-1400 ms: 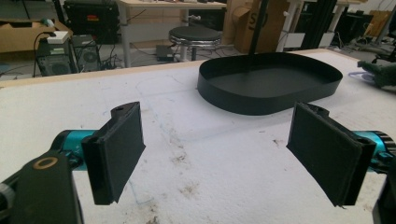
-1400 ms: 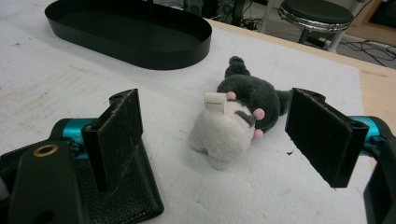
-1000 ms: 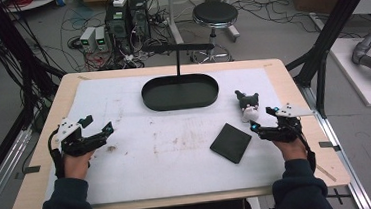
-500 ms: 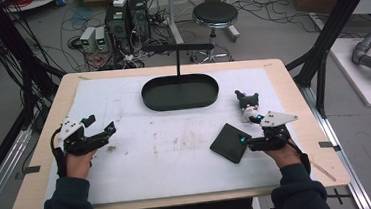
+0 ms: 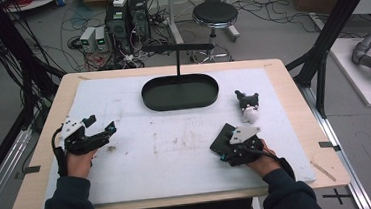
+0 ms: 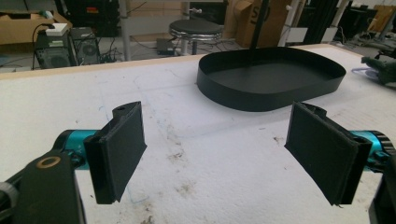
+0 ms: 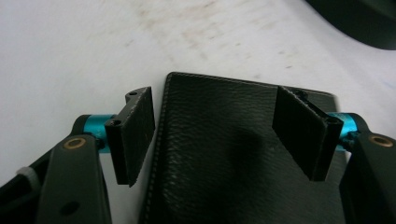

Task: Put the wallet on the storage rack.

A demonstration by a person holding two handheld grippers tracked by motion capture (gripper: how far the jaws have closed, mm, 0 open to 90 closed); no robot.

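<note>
Table (image 5: pixel 123 104), foam-covered: the black leather wallet (image 7: pixel 224 154) lies flat at its near right, well apart from my idle, wide-open left gripper (image 6: pixel 224 154). My right gripper (image 7: pixel 224 135) hangs directly over the wallet, which runs lengthwise away from it; the jaws, just closing though still wide, hold nothing.

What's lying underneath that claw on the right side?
Under the right claw lies a flat black stitched leather wallet on the white table cover. The open jaws stand over it without pressing it. From above, the claw hides much of the wallet.
</note>
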